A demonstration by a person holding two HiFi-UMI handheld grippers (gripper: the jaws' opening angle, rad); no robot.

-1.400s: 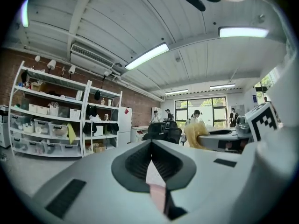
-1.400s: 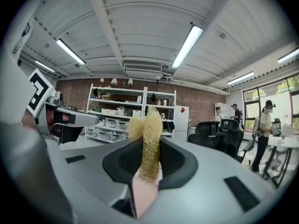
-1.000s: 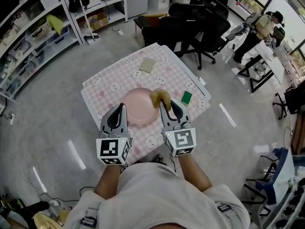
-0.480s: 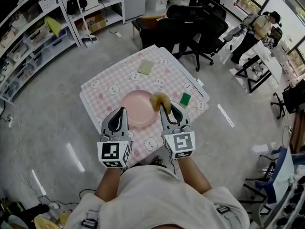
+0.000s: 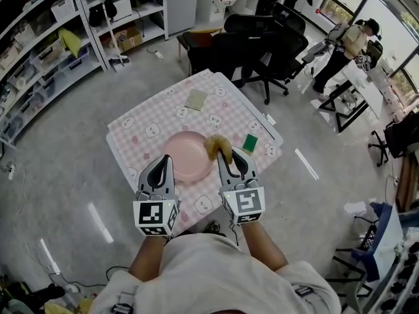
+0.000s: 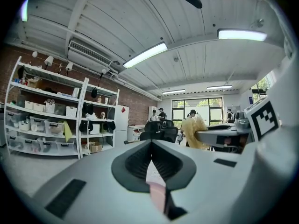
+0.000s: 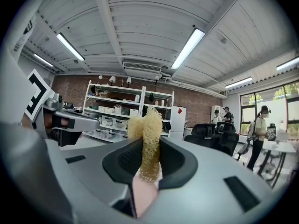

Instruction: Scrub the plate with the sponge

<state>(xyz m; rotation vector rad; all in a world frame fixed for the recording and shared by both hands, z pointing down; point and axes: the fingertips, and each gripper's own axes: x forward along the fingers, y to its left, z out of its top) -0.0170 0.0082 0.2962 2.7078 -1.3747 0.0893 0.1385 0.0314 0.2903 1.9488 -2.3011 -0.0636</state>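
Two grippers sit at lower centre of the head view, above a table (image 5: 141, 128) with a pink checked cover. Left gripper (image 5: 166, 159): jaws fully together, nothing between them; its tip overlaps the plate's left rim. Plate (image 5: 186, 157): pink, at frame centre on the table. Right gripper (image 5: 226, 156): jaws clamped on the sponge (image 5: 216, 144), a yellow mesh wad protruding past the tips at the plate's right rim. Green pad (image 5: 250, 142): on the table, right of the sponge.

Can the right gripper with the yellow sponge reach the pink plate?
Probably yes. The right hand-held gripper holds the sponge just by the plate's edge, and nothing lies between them.
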